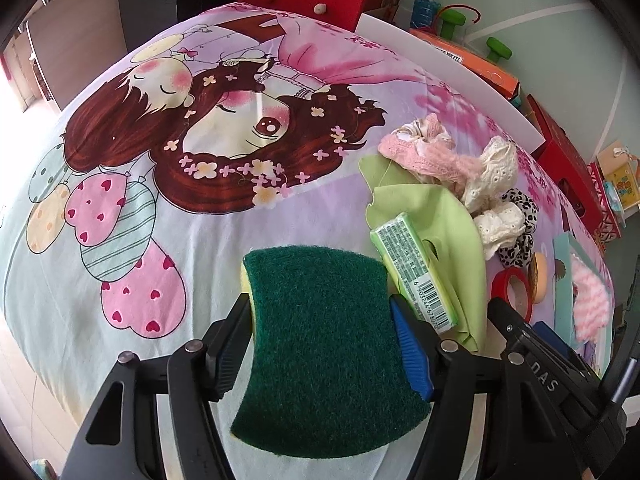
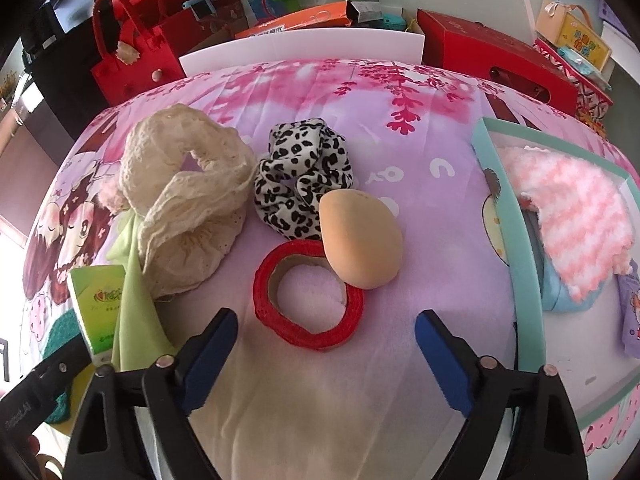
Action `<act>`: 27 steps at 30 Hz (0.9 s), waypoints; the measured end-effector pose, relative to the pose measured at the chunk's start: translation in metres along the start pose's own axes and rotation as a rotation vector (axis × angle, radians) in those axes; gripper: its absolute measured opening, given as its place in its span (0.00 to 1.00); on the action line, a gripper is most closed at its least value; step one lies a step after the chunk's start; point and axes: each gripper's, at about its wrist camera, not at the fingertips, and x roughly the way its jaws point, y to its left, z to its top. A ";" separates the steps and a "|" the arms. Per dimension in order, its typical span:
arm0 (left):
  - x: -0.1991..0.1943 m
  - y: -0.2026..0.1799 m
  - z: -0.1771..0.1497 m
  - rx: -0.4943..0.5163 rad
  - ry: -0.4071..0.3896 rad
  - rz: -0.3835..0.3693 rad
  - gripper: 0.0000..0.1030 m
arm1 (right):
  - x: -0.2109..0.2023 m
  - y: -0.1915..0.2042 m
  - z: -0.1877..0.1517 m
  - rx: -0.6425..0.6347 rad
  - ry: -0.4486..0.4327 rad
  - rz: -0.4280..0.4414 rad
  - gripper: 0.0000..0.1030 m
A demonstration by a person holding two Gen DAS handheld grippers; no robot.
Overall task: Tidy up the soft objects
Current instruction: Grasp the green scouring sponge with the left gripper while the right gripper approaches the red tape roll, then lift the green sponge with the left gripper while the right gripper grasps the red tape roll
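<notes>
We see the left gripper (image 1: 324,344) grasping a green scouring sponge (image 1: 324,344) by its narrowed waist, one blue pad on each long edge. The sponge's long axis runs along the fingers, pointing away from the camera toward the printed bedsheet (image 1: 160,160); its dark green face is up and a yellow layer shows at the left edge. The sponge sits low over the sheet, just left of a green tissue pack (image 1: 412,268), whose long axis runs diagonally, barcode end nearest the gripper. The pack lies on a light green cloth (image 1: 444,216).

In the right wrist view we find the right gripper (image 2: 326,344) released, its jaws standing wide with nothing pressed between them, just in front of a red tape roll (image 2: 308,300) lying flat on the sheet. A tan egg-shaped sponge (image 2: 360,240) rests against the roll's far right rim, its long axis tilted toward upper left. Behind it lies a leopard-print scrunchie (image 2: 304,176), and to its left a cream lace scrunchie (image 2: 188,184). At right, a teal-edged box (image 2: 504,216) holds pink-and-white fluffy fabric (image 2: 576,216).
</notes>
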 end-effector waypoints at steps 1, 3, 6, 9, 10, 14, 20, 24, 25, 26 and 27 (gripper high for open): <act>0.000 0.000 0.000 0.001 0.001 0.000 0.66 | 0.000 0.000 0.001 -0.001 -0.002 -0.004 0.81; 0.001 0.001 0.001 0.000 0.002 -0.001 0.66 | 0.000 -0.001 0.001 -0.003 -0.004 -0.004 0.76; 0.001 0.001 0.001 0.000 0.003 -0.001 0.66 | -0.002 0.000 0.001 -0.005 -0.005 0.015 0.68; 0.001 0.001 0.002 0.001 0.004 -0.001 0.66 | -0.003 0.003 0.001 -0.023 -0.008 0.020 0.61; 0.001 0.001 0.002 0.001 0.004 -0.001 0.66 | -0.003 0.005 0.000 -0.028 -0.008 0.026 0.56; 0.001 0.000 0.001 0.004 0.002 0.001 0.66 | -0.003 0.008 0.000 -0.047 -0.006 0.018 0.54; 0.001 0.000 0.000 0.003 0.000 -0.001 0.65 | -0.005 0.006 -0.001 -0.036 -0.007 0.029 0.53; -0.004 0.000 0.001 0.011 -0.012 -0.001 0.64 | -0.007 0.006 -0.003 -0.046 0.005 0.019 0.53; -0.006 0.000 0.001 0.012 -0.020 0.002 0.64 | -0.008 0.005 -0.003 -0.046 0.007 0.021 0.53; -0.008 0.001 0.002 0.010 -0.026 0.004 0.64 | -0.009 0.004 -0.004 -0.043 0.010 0.024 0.53; -0.010 0.002 0.003 0.005 -0.033 0.004 0.64 | -0.010 0.003 -0.004 -0.037 0.013 0.031 0.53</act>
